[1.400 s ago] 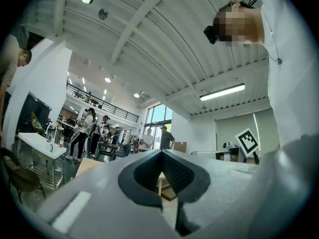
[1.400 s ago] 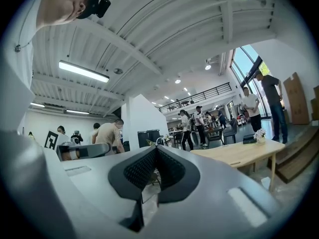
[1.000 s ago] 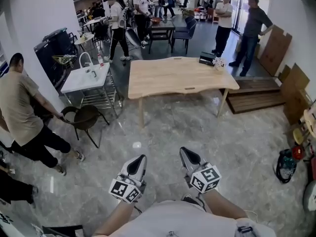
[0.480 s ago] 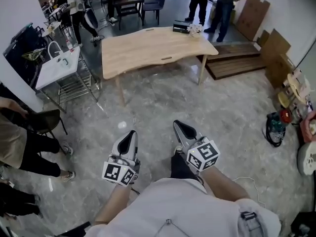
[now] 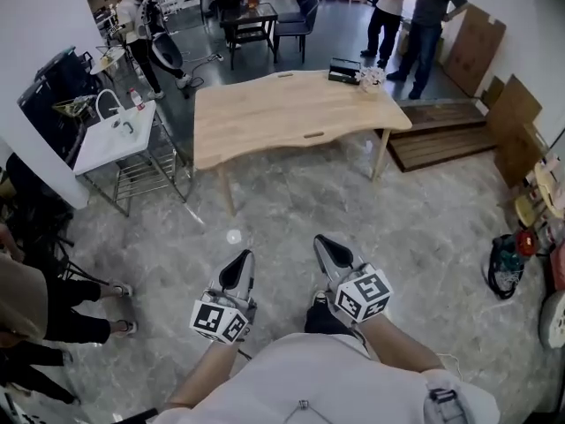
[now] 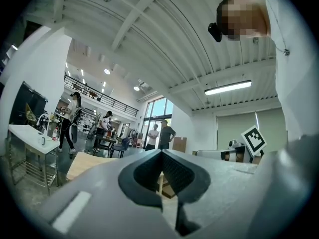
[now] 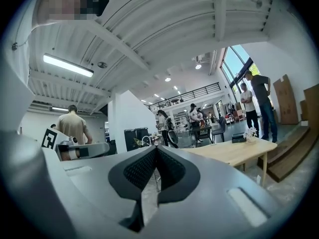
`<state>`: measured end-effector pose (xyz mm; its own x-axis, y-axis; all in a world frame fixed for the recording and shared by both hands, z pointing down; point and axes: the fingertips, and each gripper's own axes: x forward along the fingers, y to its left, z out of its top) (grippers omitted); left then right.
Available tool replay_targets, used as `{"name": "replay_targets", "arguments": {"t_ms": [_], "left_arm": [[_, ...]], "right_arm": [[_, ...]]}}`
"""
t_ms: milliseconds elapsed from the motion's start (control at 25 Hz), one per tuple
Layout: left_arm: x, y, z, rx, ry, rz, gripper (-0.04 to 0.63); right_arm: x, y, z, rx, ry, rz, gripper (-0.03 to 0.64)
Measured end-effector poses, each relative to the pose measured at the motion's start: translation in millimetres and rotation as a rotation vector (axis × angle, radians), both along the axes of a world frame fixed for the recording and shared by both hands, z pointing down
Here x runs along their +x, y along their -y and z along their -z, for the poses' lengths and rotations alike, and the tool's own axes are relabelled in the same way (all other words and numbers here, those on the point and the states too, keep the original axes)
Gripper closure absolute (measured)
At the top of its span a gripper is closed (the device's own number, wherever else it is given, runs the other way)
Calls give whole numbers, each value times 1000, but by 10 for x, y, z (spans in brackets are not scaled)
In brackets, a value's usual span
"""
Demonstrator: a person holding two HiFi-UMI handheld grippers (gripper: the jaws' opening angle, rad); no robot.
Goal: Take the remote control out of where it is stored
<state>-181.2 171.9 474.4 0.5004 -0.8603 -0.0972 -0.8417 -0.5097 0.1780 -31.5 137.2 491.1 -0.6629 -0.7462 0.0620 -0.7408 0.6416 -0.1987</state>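
No remote control shows in any view. A light wooden table (image 5: 291,113) stands a few steps ahead of me across the grey floor; a black box (image 5: 344,71) and a small white bunch of flowers (image 5: 370,78) sit at its far right end. My left gripper (image 5: 240,261) and right gripper (image 5: 328,244) are held side by side close to my body, well short of the table. Both are shut with nothing between the jaws. In the left gripper view the jaws (image 6: 162,153) meet at their tips, and the right gripper (image 7: 156,148) shows the same, with the table (image 7: 234,151) beyond.
A white sink stand (image 5: 115,135) is left of the table. A wooden pallet (image 5: 441,144) and cardboard panels (image 5: 508,113) lie to its right. A green bag (image 5: 505,268) sits on the floor at right. People stand behind the table and at my left (image 5: 35,307).
The head view has shifted, so the table now sits a little lower and further right than half a second ago. Both grippers stay shut in front of my body.
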Motion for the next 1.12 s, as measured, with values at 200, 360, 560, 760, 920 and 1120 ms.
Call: {"name": "replay_targets", "arguments": {"t_ms": [200,360,560,760,920,1120], "left_arm": [[190,650,80,-4,7,31,595],[394,1124,82,-5,17,36,595],[706,1638,175,-5,28,50,595],[926,1957,114,2,34,63,595],[1035,2159,87,-11,53,46,595],[1066,2552,46,-23,57,35,595]], "right_arm": [[147,606,67,5,-2,31,589],[394,1090,57,-4,7,27,589],[702,1650,-8,-26,11,34,589],[931,2064,-47,-38,43,50,589],[1010,2352,-102,-56,58,36,589],[991,2664,-231,-71,45,33,589]]}}
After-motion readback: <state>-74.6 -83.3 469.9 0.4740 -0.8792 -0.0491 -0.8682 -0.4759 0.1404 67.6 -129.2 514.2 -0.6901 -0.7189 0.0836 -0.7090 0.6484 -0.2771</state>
